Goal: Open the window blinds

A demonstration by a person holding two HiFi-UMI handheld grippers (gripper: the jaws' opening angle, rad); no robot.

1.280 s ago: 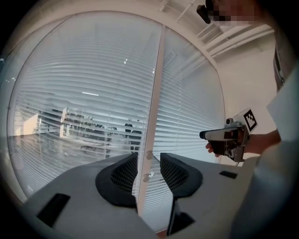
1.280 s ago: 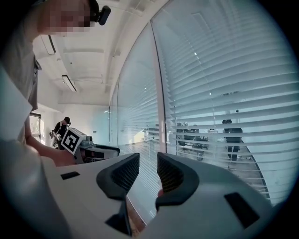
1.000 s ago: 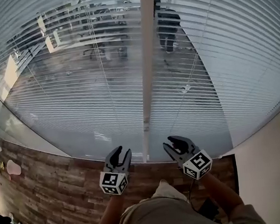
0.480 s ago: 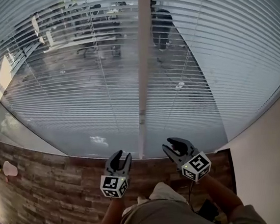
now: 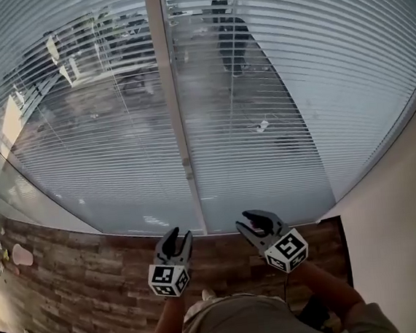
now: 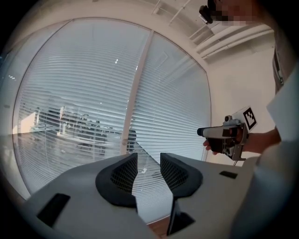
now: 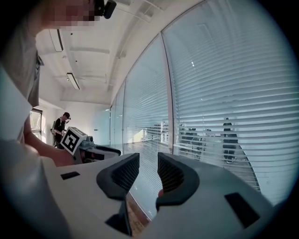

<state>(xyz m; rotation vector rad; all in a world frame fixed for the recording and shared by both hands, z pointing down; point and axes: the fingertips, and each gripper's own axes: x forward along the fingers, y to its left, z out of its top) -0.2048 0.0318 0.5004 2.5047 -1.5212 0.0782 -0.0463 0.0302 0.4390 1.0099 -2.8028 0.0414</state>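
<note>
Post (image 5: 170,92) now sits further left than earlier, prob. as the person sidesteps toward the blinds (image 5: 317,78) & their cord (image 5: 262,127); left tool (image 5: 177,240) & right tool (image 5: 252,226) wait low, jaws part-open, empty.

Your left gripper (image 5: 181,235) and right gripper (image 5: 243,221) match. Each has a smooth light-grey shell that narrows into two curved black jaws, and the inner pads (image 6: 122,173) carry a fine grid texture. Small black rectangular slots (image 6: 54,208) break up the grey shell. At the back of each tool sits a cube (image 5: 168,281) covered in black-and-white square markers. A thin dark cable (image 5: 284,285) runs under the right one. You wear a pale short sleeve (image 6: 286,105), khaki-coloured clothing (image 5: 234,326) across your front, and a small black camera (image 7: 106,7) on your head
</note>
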